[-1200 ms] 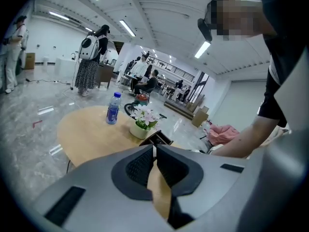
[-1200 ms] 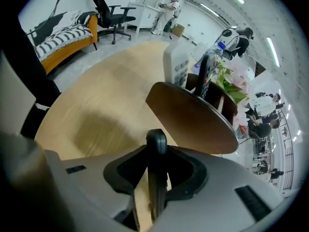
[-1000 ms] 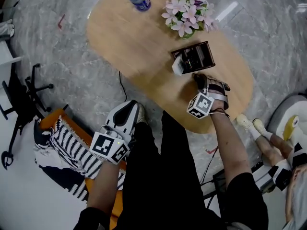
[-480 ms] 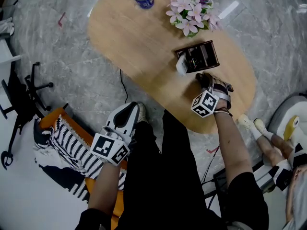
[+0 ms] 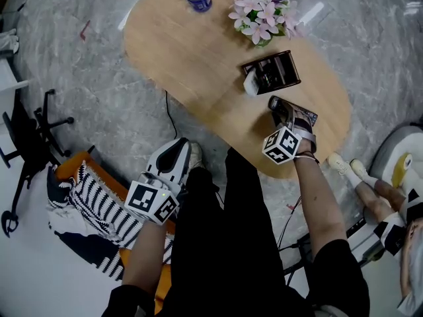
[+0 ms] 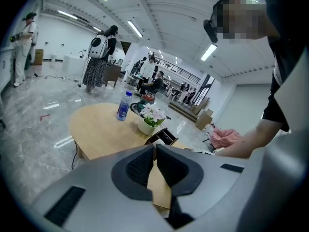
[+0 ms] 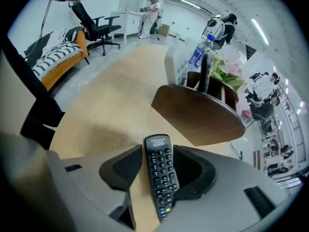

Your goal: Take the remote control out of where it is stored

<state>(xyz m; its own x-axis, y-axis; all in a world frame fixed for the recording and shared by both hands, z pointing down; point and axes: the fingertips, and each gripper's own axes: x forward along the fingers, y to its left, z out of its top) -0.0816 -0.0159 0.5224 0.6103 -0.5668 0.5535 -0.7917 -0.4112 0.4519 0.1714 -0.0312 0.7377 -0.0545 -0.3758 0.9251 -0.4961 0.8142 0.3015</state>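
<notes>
Since the earlier frame the right gripper (image 5: 281,111) had rolled slightly and its fingers have just been opening. The dark holder (image 5: 274,71) sat just beyond it on the worktop (image 5: 192,58). The left gripper (image 5: 168,167) hung off the worktop by the knee, idle.

Left gripper view: fingers together, nothing between them.

Right gripper view: the black remote control (image 7: 159,173) lay flat on the worktop between spread fingers, clear of the holder, with a visible gap at the left pad.

My read: extraction done — only backing the gripper off remains.
</notes>
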